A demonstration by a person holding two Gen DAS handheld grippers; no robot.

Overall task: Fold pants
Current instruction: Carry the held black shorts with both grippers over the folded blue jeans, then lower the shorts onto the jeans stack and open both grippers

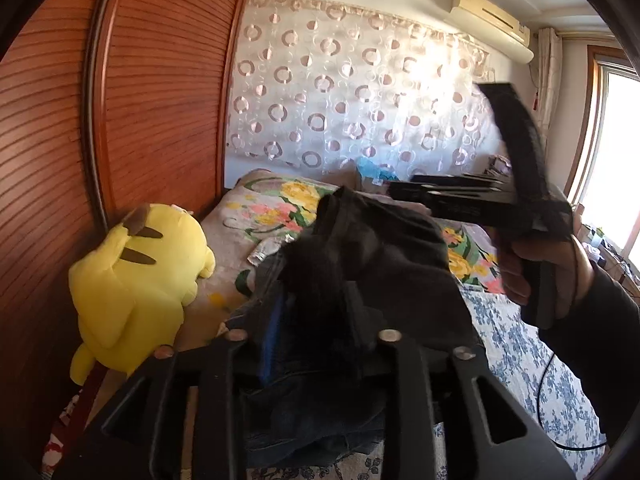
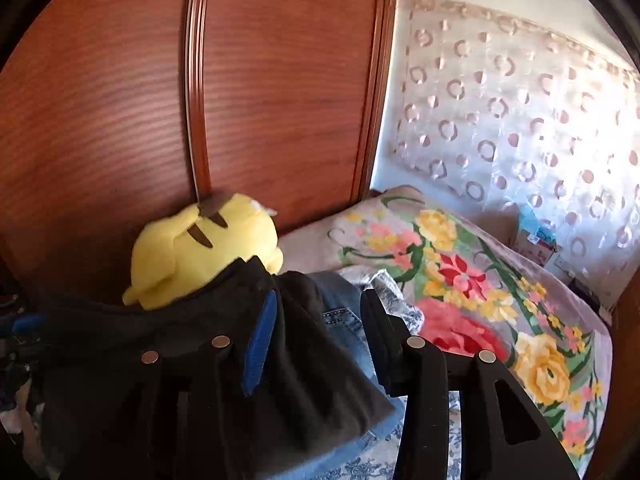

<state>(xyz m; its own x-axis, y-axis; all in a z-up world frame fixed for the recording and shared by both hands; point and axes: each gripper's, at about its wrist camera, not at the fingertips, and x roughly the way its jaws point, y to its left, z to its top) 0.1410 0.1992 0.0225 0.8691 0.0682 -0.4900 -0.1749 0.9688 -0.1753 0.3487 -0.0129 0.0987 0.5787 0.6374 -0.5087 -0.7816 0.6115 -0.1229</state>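
The pants (image 1: 384, 252) are dark, nearly black cloth, lifted above the bed. My left gripper (image 1: 316, 312) is shut on a bunched part of them; the cloth fills the space between its fingers. In the right wrist view the same dark pants (image 2: 312, 344) drape over the left finger of my right gripper (image 2: 316, 320), whose jaws stand apart with cloth between them. The right gripper body (image 1: 472, 200) shows in the left wrist view, held by a hand at the right, its fingers reaching the pants.
A yellow plush toy (image 1: 136, 276) leans on the wooden wardrobe (image 1: 160, 92) at the left. A flowered blanket (image 2: 472, 280) covers the bed. Blue jeans (image 2: 344, 308) lie under the pants. A patterned curtain (image 1: 360, 92) hangs behind.
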